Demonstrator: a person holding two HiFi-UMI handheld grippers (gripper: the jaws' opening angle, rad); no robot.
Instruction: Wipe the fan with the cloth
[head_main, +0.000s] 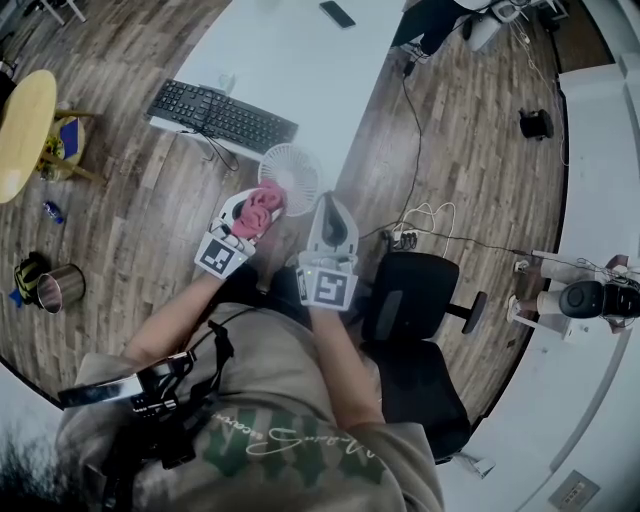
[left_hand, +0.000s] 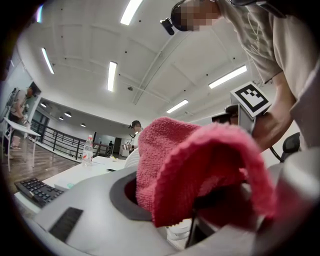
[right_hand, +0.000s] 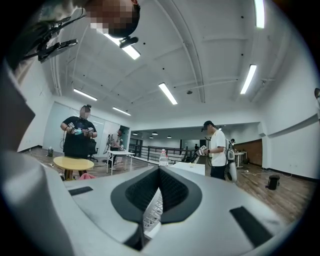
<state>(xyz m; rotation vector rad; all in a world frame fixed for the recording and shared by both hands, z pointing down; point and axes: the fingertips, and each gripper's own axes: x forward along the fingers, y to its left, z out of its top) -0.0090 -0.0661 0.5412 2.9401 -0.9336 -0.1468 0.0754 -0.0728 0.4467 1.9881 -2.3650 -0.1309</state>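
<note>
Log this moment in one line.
left tongs: shut on cloth | right tongs: shut, beside fan | cloth: pink, close to fan | fan: on table corner

Off-task stuff I can see: black keyboard (head_main: 222, 116) on the white bench (head_main: 290, 50), left side, cable trailing off its near edge. Dark phone (head_main: 337, 13) at the far end of the bench. Water bottle (left_hand: 87, 150) upright on it as well. Round yellow table (head_main: 25, 130) far left on the wood floor (head_main: 130, 230), metal cup (head_main: 60, 287) on the floor nearer in. Black office chair (head_main: 420, 310) near right, power strip (head_main: 402, 238) with white cables just beyond it. Several people standing in the background.
</note>
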